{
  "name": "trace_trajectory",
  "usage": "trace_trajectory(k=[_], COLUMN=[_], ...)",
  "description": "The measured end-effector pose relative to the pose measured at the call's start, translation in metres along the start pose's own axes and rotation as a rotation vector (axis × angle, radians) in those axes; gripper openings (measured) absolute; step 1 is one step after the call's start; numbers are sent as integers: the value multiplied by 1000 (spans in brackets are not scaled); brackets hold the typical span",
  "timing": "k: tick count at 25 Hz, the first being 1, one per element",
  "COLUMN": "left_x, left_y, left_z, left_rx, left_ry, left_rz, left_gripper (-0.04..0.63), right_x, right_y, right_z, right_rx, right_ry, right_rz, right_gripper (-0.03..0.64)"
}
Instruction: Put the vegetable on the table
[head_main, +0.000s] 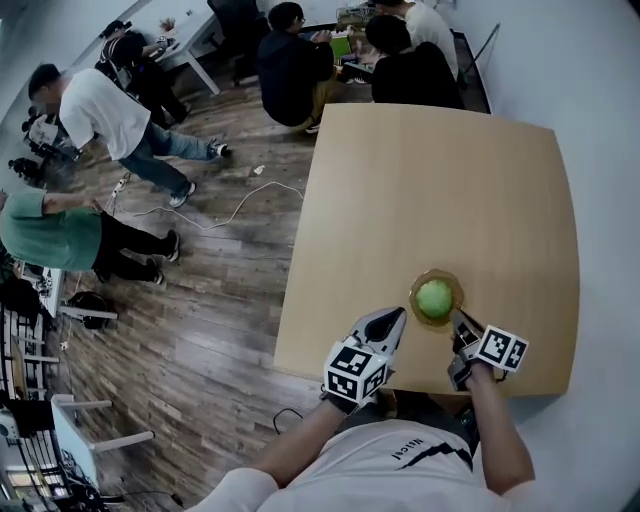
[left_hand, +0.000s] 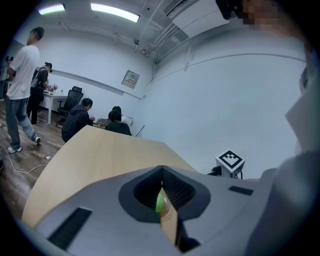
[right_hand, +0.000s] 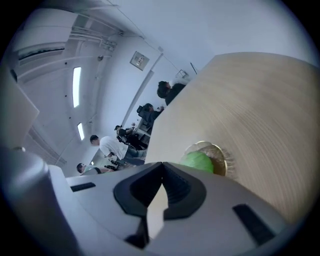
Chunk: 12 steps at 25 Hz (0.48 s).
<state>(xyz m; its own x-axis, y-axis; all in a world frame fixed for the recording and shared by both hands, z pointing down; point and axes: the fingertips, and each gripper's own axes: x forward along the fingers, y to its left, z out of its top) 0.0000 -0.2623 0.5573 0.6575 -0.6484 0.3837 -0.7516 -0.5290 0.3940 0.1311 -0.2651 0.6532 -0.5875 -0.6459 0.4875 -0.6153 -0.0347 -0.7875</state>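
A round green vegetable (head_main: 434, 298) sits in a small clear amber-tinted bowl (head_main: 456, 284) near the front edge of the light wooden table (head_main: 440, 190). My left gripper (head_main: 399, 314) points at the bowl from its left, jaws shut with nothing held. Just right of the bowl, my right gripper (head_main: 458, 317) is also shut and empty. In the left gripper view the vegetable (left_hand: 160, 202) shows through the slit below the closed left gripper (left_hand: 162, 169). The right gripper view shows the vegetable (right_hand: 197, 161) and bowl (right_hand: 220, 156) just beyond the closed right gripper (right_hand: 162, 165).
The table's left edge (head_main: 292, 270) drops to a wooden floor where a white cable (head_main: 235, 208) lies. Several people stand or sit at the far left and behind the table (head_main: 300, 60). A white wall (head_main: 600, 150) runs along the right.
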Motion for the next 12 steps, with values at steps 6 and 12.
trace_trajectory(k=[6, 12], left_x=[-17, -44], left_y=[-11, -32], left_z=[24, 45], left_rx=[30, 47], left_ry=[-25, -66], left_rz=[-41, -75], left_gripper=[14, 14], right_x=[-10, -38], right_y=[72, 126], right_z=[15, 16], right_rx=[-153, -309], right_ry=[-82, -152], right_rz=[81, 91], right_gripper=[15, 15])
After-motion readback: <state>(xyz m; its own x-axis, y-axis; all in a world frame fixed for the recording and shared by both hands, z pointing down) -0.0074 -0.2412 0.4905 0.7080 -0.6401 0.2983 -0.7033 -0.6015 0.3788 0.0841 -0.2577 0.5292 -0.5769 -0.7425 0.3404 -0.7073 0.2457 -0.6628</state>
